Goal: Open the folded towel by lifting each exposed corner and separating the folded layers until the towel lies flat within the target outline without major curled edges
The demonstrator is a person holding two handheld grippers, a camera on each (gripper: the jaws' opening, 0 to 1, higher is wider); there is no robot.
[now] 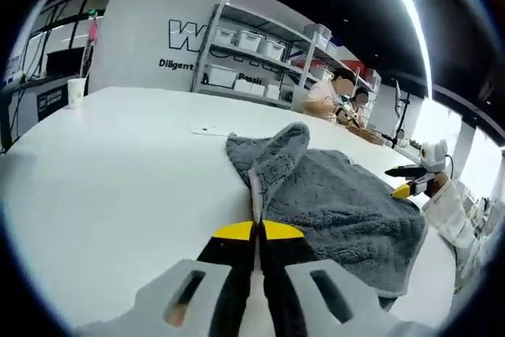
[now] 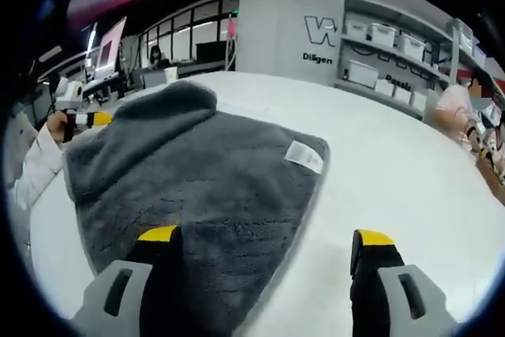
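On the white bench (image 1: 102, 163) the grey towel (image 2: 197, 179) lies part-folded, and you're mid-unfold: your left gripper (image 1: 257, 230) is clamped on its raised corner, your right gripper (image 2: 264, 244) spread apart above the near edge; next, draw that flap outward.

Readable on the white wall (image 1: 134, 29) behind the shelving (image 1: 252, 61): a large outlined "W", cut off, with "Diligent" below, then "Passi". Small label (image 2: 304, 155) on the grey towel (image 2: 197, 187): illegible.

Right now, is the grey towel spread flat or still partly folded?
Partly folded: the towel has one corner lifted in the shut left gripper, its flap doubled over.
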